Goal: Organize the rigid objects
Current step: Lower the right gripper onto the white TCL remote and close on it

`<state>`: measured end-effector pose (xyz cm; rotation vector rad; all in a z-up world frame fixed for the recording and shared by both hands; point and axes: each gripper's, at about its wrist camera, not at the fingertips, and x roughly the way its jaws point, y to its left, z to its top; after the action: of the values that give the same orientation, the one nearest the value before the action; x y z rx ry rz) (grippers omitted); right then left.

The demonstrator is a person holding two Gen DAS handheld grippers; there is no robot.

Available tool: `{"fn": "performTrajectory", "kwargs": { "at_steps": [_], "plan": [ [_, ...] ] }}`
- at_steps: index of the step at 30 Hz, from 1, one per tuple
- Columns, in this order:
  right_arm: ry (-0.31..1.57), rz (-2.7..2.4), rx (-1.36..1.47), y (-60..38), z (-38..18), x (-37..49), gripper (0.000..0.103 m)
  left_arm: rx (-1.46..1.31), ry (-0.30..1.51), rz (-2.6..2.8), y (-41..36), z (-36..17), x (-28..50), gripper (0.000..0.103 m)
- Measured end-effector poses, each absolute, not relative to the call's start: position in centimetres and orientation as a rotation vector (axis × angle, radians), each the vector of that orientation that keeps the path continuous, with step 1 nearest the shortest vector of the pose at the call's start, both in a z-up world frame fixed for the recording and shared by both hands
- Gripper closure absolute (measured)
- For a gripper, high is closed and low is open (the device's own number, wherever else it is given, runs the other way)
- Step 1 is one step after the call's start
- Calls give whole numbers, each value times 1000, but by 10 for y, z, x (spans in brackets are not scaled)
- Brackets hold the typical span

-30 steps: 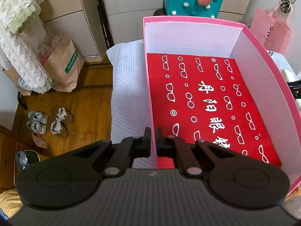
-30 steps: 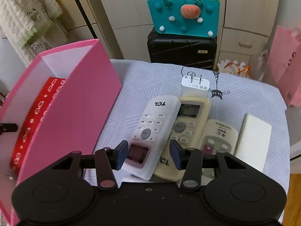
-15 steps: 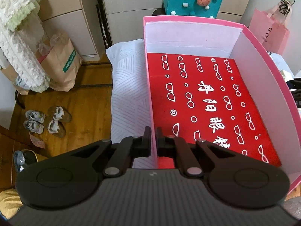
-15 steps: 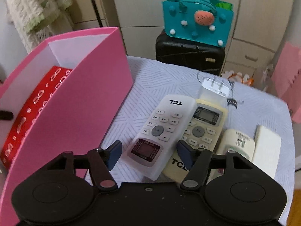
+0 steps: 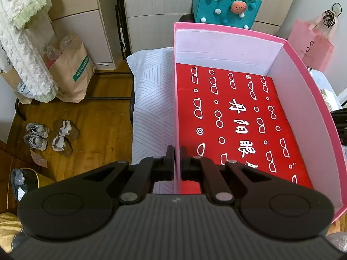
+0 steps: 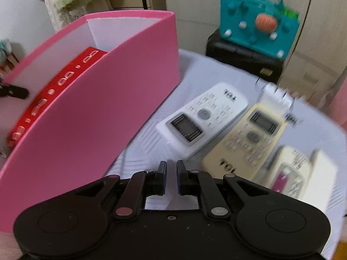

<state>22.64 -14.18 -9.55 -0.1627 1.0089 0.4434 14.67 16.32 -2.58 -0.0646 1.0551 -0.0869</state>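
A pink box (image 5: pixel 227 43) with a red printed lining (image 5: pixel 238 119) stands on a white patterned cloth (image 5: pixel 151 99). My left gripper (image 5: pixel 176 158) is shut on the box's left wall near its front corner. In the right wrist view the box's outer wall (image 6: pixel 97 108) fills the left side. A white remote (image 6: pixel 201 117), a cream remote (image 6: pixel 249 138) and a third remote (image 6: pixel 290 173) lie side by side on the cloth. My right gripper (image 6: pixel 171 173) hovers in front of the white remote, its jaws closing to a narrow gap with nothing between them.
A white plug (image 6: pixel 275 93) and a white block (image 6: pixel 321 173) lie by the remotes. A teal bag (image 6: pixel 258 26) sits on a black suitcase (image 6: pixel 243 65) behind the cloth. Left of the cloth, on the wooden floor, are shoes (image 5: pixel 49 136) and a paper bag (image 5: pixel 71 71).
The right gripper's jaws went from wide astride the white remote's near end to almost together. It rolled, and the remote now lies ahead to its right. The left gripper kept its hold.
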Motion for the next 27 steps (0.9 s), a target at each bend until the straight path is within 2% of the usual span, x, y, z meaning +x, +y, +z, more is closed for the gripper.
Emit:
{"fn": "performTrajectory", "kwargs": {
  "at_steps": [1, 2, 3, 5, 8, 10, 12, 15, 19, 27],
  "plan": [
    [992, 413, -151, -143, -93, 229, 82, -70, 1055, -89, 164, -26, 146, 99],
    [980, 399, -140, -143, -91, 232, 68, -80, 1056, -90, 166, -26, 146, 99],
    [966, 387, -119, -142, -89, 235, 62, -89, 1057, -89, 167, -26, 146, 99],
    [958, 375, -68, -141, -86, 246, 58, -111, 1057, -84, 170, -27, 147, 98],
    [968, 341, -30, -135, -86, 262, 39, -135, 1050, -69, 173, -27, 146, 99],
    [989, 307, -27, -131, -92, 271, 38, -153, 1045, -64, 174, -28, 145, 98],
    [990, 263, -35, -126, -96, 276, 30, -170, 1035, -63, 176, -29, 143, 98],
    [979, 221, -81, -119, -103, 283, 23, -201, 1024, -61, 179, -31, 141, 97],
    [971, 218, -105, -119, -112, 286, 20, -206, 1017, -50, 178, -31, 139, 97],
    [1048, 364, -101, -127, -104, 271, 35, -197, 1031, -48, 176, -30, 140, 97]
  ]
}}
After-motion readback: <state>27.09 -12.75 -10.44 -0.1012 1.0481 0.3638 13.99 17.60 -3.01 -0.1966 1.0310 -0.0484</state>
